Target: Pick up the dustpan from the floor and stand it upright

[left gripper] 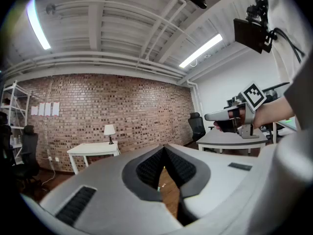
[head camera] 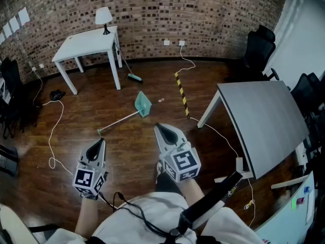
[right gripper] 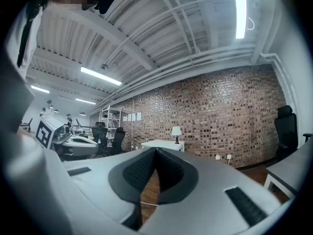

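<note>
The dustpan (head camera: 143, 104) lies flat on the wooden floor in the head view. Its teal pan is at the far end and its long pale handle (head camera: 118, 121) runs toward the near left. My left gripper (head camera: 100, 142) is held in the air short of the handle's near end, shut with nothing between its jaws. My right gripper (head camera: 158, 127) hovers to the right of the handle, below the pan in the picture, and is also shut and empty. In the left gripper view the jaws (left gripper: 165, 148) meet at the tip. The right gripper view shows its jaws (right gripper: 156, 151) closed too.
A white table (head camera: 86, 44) with a lamp (head camera: 103, 17) stands by the brick wall, and a teal-headed broom (head camera: 133, 77) leans beside it. A yellow-black striped strip (head camera: 182, 93) lies on the floor. A grey table (head camera: 264, 121) is at the right, and cables (head camera: 53, 136) trail at the left.
</note>
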A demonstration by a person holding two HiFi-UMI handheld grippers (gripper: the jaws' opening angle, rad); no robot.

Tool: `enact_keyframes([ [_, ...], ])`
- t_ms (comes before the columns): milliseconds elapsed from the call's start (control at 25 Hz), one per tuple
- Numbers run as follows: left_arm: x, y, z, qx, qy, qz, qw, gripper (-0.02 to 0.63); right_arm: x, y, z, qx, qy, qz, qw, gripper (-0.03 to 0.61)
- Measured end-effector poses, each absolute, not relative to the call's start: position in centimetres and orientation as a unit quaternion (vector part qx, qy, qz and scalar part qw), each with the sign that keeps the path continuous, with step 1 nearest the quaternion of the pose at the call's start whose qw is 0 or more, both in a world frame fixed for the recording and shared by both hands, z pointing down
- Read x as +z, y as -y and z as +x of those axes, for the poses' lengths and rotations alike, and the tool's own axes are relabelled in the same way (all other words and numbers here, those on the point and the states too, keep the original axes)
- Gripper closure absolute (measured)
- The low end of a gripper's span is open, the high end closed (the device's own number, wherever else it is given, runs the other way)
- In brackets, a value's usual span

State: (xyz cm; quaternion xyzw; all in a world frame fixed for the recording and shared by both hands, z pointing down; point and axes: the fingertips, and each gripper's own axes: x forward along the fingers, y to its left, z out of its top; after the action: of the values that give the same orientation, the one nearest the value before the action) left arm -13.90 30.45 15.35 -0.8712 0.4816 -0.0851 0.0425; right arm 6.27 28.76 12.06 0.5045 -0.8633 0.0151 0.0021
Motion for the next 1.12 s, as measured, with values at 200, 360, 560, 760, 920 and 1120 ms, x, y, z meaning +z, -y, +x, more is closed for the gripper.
enact_keyframes([
  [200,17.0,-25.9,-13.3,-0.095,-0.466,-0.879,0.039,0.617,13.6,-23.4,6.9,0.027,0.858,0.513,-0.006,0.594],
  [360,17.0,-19.7,-12.7,-0.108,-0.468,-0.876,0.045,0.617,14.2,-16.8,7.3,0.024,0.868,0.496,-0.003,0.594],
  [560,15.4,-10.0,-10.3,-0.105,-0.481,-0.868,0.063,0.617,13.3,-7.1,9.4,0.008,0.878,0.478,0.007,0.594],
  [760,14.5,-1.0,-8.6,-0.088,-0.5,-0.86,0.056,0.617,12.2,1.2,11.4,-0.001,0.886,0.463,0.009,0.594],
  [920,13.6,4.2,-7.1,-0.093,-0.497,-0.861,0.064,0.617,11.9,6.4,12.8,-0.001,0.884,0.467,0.011,0.594],
  [1120,14.1,8.7,-7.2,-0.091,-0.489,-0.865,0.062,0.617,12.2,10.5,13.1,0.002,0.878,0.479,0.01,0.594],
])
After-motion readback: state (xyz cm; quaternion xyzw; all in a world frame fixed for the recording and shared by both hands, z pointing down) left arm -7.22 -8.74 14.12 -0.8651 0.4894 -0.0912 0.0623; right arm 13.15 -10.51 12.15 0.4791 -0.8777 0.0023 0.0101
